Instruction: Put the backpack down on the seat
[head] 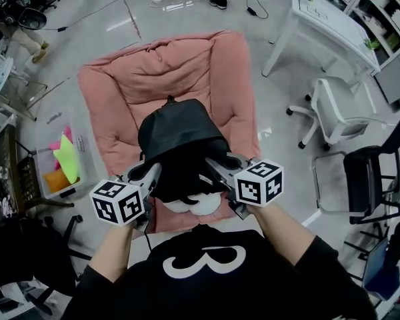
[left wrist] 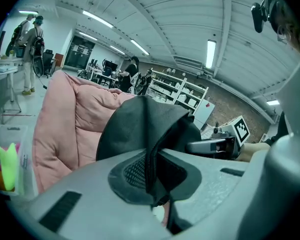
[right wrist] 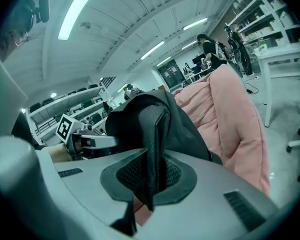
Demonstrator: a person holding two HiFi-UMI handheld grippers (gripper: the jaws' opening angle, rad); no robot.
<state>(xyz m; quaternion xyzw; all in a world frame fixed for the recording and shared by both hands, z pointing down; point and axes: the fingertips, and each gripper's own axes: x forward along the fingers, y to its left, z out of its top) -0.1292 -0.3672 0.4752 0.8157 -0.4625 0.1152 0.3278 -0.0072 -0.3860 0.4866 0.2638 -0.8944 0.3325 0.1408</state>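
Note:
A black backpack (head: pixel 180 139) hangs over the front of a pink cushioned seat (head: pixel 120 92) in the head view. My left gripper (head: pixel 150 177) is shut on the backpack's left shoulder strap (left wrist: pixel 151 159). On the other side my right gripper (head: pixel 217 169) is shut on the right mesh strap (right wrist: pixel 152 154). Both grippers sit side by side just before the seat's near edge, with the bag held between them. In the left gripper view the backpack (left wrist: pixel 140 126) rises in front of the pink seat (left wrist: pixel 70 124). The right gripper view shows the backpack (right wrist: pixel 155 116) against the seat (right wrist: pixel 230 114).
A clear bin (head: pixel 60 159) with bright items stands left of the seat. To the right are a white office chair (head: pixel 333 112) and a black chair (head: pixel 370 172). A white table (head: pixel 327 22) stands at the back right. People stand at far desks (left wrist: pixel 30 39).

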